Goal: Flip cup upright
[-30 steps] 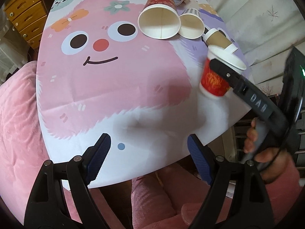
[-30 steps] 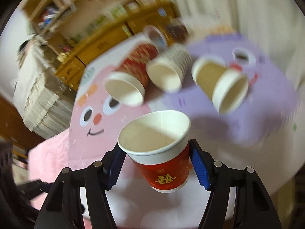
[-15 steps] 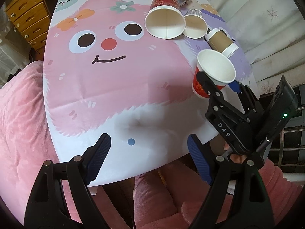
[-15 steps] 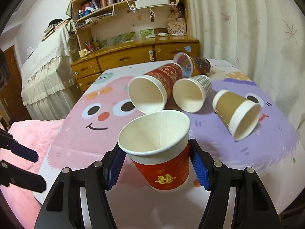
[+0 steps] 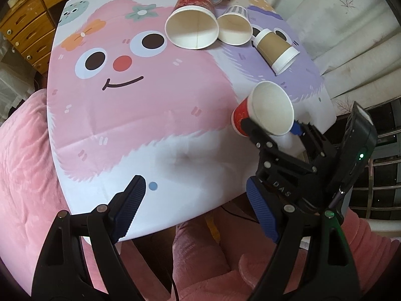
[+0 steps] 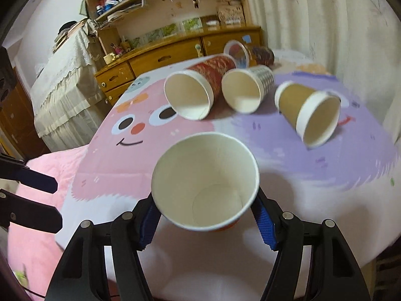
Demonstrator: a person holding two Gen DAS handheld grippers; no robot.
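The red paper cup point(image 6: 205, 183) sits clamped between the blue pads of the right gripper point(image 6: 206, 215), mouth up and tipped toward the camera; its white inside holds nothing. In the left wrist view this cup point(image 5: 265, 111) is over the near right part of the table point(image 5: 150, 125), which wears a pink and purple cartoon-face cloth; whether its base touches the cloth cannot be told. The left gripper point(image 5: 198, 208) hangs at the near table edge with its jaws wide apart, gripping nothing. Farther back, four cups lie on their sides: a large red cup point(image 6: 198, 87), a checked cup point(image 6: 248, 89) just beside it, a brown cup point(image 6: 308, 113) to the right, and a clear-rimmed cup point(image 6: 240, 54) behind. The three nearer ones show white, empty interiors.
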